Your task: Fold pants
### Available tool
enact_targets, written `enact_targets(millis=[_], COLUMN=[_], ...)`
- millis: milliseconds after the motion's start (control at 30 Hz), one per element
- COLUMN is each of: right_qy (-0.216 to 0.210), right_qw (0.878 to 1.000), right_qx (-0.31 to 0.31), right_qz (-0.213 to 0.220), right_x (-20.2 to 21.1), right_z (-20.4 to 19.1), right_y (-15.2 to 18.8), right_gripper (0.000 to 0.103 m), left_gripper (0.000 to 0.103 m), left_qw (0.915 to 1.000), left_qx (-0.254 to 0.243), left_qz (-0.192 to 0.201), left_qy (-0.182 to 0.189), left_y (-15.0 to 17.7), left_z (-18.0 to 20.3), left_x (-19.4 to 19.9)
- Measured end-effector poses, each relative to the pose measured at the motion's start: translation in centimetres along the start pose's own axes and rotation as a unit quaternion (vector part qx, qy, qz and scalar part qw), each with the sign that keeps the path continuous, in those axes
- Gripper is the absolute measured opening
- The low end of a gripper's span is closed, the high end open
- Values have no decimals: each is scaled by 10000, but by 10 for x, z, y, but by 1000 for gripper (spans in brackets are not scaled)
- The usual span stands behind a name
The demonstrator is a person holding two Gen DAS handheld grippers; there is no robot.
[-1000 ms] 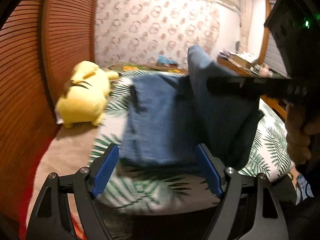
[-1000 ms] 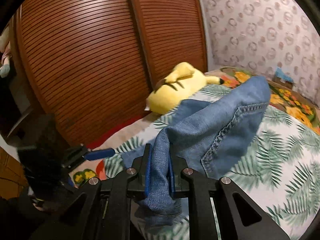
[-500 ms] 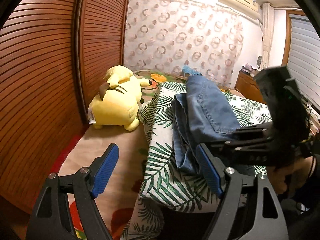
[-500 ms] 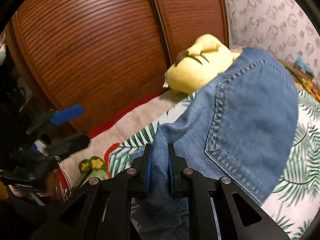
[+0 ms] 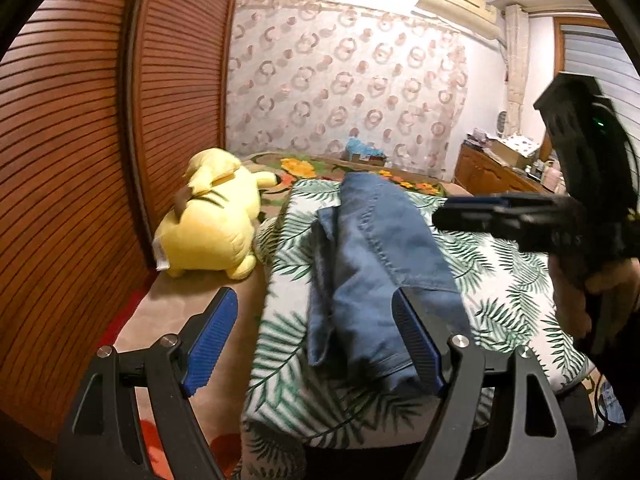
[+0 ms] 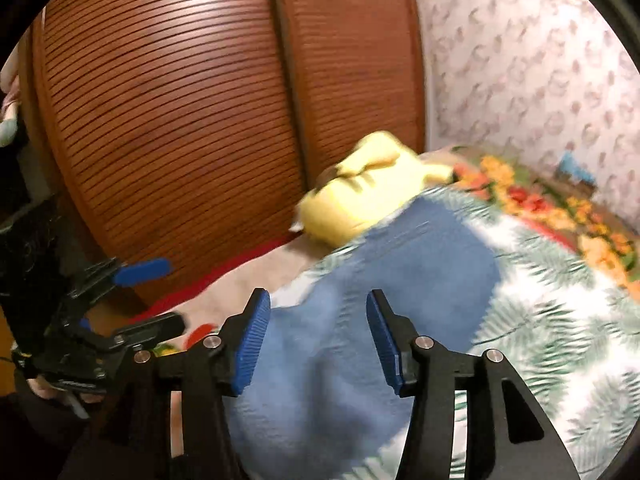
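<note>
Nearest us, our left gripper hangs with its blue pads spread wide and nothing between them, just short of the near hem, probably ready to tidy an edge. Our right gripper is likewise parted and empty over the cloth. The blue denim pants lie folded lengthwise in a narrow stack on the palm-leaf printed cover. Motion blur in the right view hides the seams. Beyond, a yellow plush toy sits beside the slatted wooden doors.
</note>
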State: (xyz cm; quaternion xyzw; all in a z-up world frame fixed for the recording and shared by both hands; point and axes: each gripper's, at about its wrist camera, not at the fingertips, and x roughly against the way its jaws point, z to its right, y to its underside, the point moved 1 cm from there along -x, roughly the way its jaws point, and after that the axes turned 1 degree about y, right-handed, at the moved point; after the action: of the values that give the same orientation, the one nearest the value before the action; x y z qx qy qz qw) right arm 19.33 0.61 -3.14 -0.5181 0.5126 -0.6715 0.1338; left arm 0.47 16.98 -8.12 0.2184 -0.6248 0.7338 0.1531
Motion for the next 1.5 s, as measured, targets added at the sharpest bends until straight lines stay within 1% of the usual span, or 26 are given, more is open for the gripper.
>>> enact_targets(millis=[100,200,267,333,367,400,433,600,700,800,900,1033,1133,1233,1300,1500], right_qy=[307,632,748,819,843,851,845,735,669,592,555,530,457,248,10,-252], right_qw=[9995,9979,9970,9961,9958,9956,9955,9955,9957,9962,9964,9956,9953,9946,9938,9920], right_qx=[-83,-74,-98,-152,-173,-205,-241,-411,-457,-464,-453,-562,-624,-712,-764,-856], right_qz=[3,-90,-183,-278,-303,-334,-361,-431,-443,-445,-457,-526,-584,-720,-811,-893], right_x=[0,-13,-20,-36,-35,-41,-50,-68,-82,-92,-106,-109,-111,-120,-127,-137], right_z=[22,39,43,48,47,50,51,67,75,80,91,98,101,104,106,117], right_y=[-3,-3,0,-2,-4,-4,-7,-11,-15,-20,-19,-9,-7,-6,-6,-9], right_gripper=[59,62,63,64,64,65,65,67,72,76,79,86,89,89,89,89], left_gripper=[80,80,79,67,64,57,52,40,35,34,34,34,34,34,34,34], left_qw=[9999,9994,9986,9978,9975,9970,9962,9938,9929,9930,9927,9926,9926,9927,9927,9926], left_qx=[-62,-83,-40,-26,-21,-5,22,31,-28,-86,12,74,95,135,157,252], left_qz=[-73,-198,-408,-577,-632,-696,-784,-997,-1073,-1081,-1098,-1104,-1112,-1110,-1106,-1076], left_qy=[113,260,332,321,323,340,386,495,506,466,506,501,473,462,462,496], left_y=[-5,-6,-5,-1,0,2,6,18,24,27,28,29,29,29,29,30], left_z=[8,13,13,12,12,11,9,7,9,12,10,10,10,10,9,7], left_x=[-11,-28,-44,-56,-59,-64,-68,-78,-80,-80,-80,-80,-82,-82,-82,-82])
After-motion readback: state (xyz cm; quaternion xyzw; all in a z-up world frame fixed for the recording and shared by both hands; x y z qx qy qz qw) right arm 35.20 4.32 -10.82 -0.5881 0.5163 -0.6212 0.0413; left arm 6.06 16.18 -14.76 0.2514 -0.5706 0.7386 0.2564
